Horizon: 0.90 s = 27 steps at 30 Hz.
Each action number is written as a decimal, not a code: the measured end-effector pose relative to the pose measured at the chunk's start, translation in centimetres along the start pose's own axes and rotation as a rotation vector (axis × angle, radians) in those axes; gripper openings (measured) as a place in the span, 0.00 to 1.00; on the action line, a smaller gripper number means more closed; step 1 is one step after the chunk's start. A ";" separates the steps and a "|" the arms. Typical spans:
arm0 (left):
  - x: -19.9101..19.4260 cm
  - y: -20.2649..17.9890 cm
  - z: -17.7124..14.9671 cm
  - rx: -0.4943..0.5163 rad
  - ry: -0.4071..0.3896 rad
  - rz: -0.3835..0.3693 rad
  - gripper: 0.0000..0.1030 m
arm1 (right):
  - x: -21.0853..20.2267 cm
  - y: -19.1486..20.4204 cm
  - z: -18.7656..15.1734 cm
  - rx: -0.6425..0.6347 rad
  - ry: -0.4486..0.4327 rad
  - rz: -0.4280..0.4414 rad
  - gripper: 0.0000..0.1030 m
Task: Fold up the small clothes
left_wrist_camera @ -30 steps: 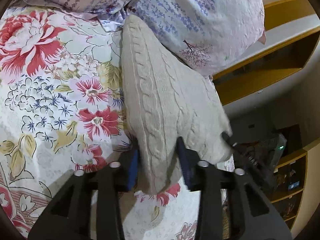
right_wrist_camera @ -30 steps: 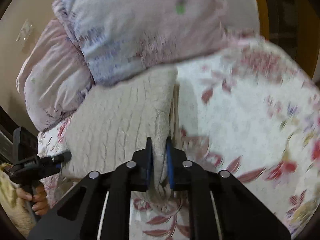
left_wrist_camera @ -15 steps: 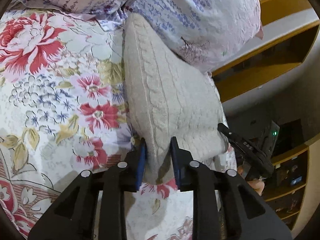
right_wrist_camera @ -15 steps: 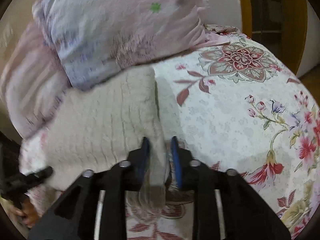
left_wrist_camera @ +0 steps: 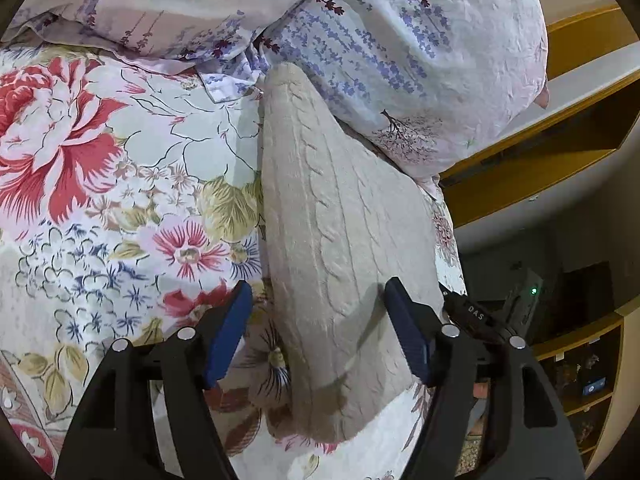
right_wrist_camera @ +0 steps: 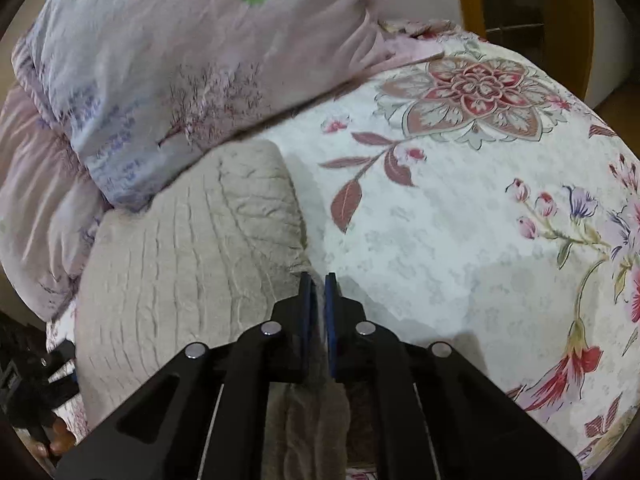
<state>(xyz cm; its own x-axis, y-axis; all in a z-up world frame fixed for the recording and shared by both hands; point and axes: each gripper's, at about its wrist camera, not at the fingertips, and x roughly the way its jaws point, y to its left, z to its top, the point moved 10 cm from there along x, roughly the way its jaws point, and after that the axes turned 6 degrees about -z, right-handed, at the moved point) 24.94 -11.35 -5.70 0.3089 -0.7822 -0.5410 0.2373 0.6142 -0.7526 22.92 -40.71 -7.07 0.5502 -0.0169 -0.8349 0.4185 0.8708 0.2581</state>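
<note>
A beige cable-knit garment lies folded on the flowered bedspread, its far end tucked against a pillow. My left gripper straddles its near end. Its jaws are opening, and the blue pads stand clear of the knit on both sides. In the right wrist view the same garment lies to the left. There my right gripper is shut on the garment's near right edge, with a strip of knit pinched between the pads and bunched fabric hanging below. The right gripper also shows at the garment's right corner in the left wrist view.
Two lilac-print pillows lie behind the garment. The bed's edge drops off at the right toward wooden shelving and a dark unit with a green light. In the right wrist view a hand holds the left gripper at the lower left.
My left gripper's jaws have spread wide and let go of the knit. My right gripper briefly loosened, sank toward the bed, and closed again on the garment's right edge.
</note>
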 end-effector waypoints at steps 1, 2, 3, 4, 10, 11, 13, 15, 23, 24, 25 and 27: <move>0.1 0.0 0.1 -0.001 0.001 -0.001 0.69 | -0.5 0.4 0.1 -0.032 -0.007 -0.005 0.07; 0.1 0.0 0.3 -0.004 0.001 -0.006 0.69 | -1.0 0.6 0.4 -0.038 -0.020 0.005 0.12; 0.1 0.1 0.5 -0.010 0.001 -0.012 0.70 | -1.6 0.7 0.7 -0.026 -0.032 0.023 0.26; 0.1 0.1 0.7 -0.017 0.000 -0.020 0.70 | -2.2 0.7 1.1 -0.006 -0.040 0.057 0.40; -0.1 0.2 1.9 -0.048 -0.009 -0.062 0.70 | -2.3 0.9 3.0 0.091 0.022 0.238 0.72; -0.1 0.3 2.0 -0.053 -0.009 -0.064 0.70 | -1.9 1.0 3.1 0.099 0.040 0.245 0.72; 0.0 0.4 2.1 -0.065 -0.004 -0.075 0.70 | -0.9 1.1 2.8 0.115 0.086 0.265 0.72; 0.3 0.3 2.1 -0.069 0.001 -0.083 0.70 | 0.1 1.3 2.7 0.125 0.120 0.294 0.72; 2.3 0.1 2.3 -0.081 0.030 -0.098 0.70 | 1.1 3.2 1.7 0.081 0.165 0.371 0.71; 2.3 0.0 2.3 -0.077 0.032 -0.096 0.70 | 1.2 3.4 1.7 0.070 0.165 0.374 0.71; 2.5 0.0 2.4 -0.076 0.032 -0.095 0.70 | 1.2 3.6 1.6 0.062 0.163 0.373 0.71; 2.7 -0.1 2.5 -0.072 0.032 -0.092 0.70 | 1.3 3.9 1.6 0.048 0.163 0.379 0.71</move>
<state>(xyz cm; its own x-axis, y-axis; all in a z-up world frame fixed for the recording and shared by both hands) 28.04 -13.29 -6.16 0.2589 -0.8386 -0.4793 0.1963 0.5315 -0.8240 26.41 -38.06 -6.35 0.5517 0.3816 -0.7416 0.2441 0.7764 0.5811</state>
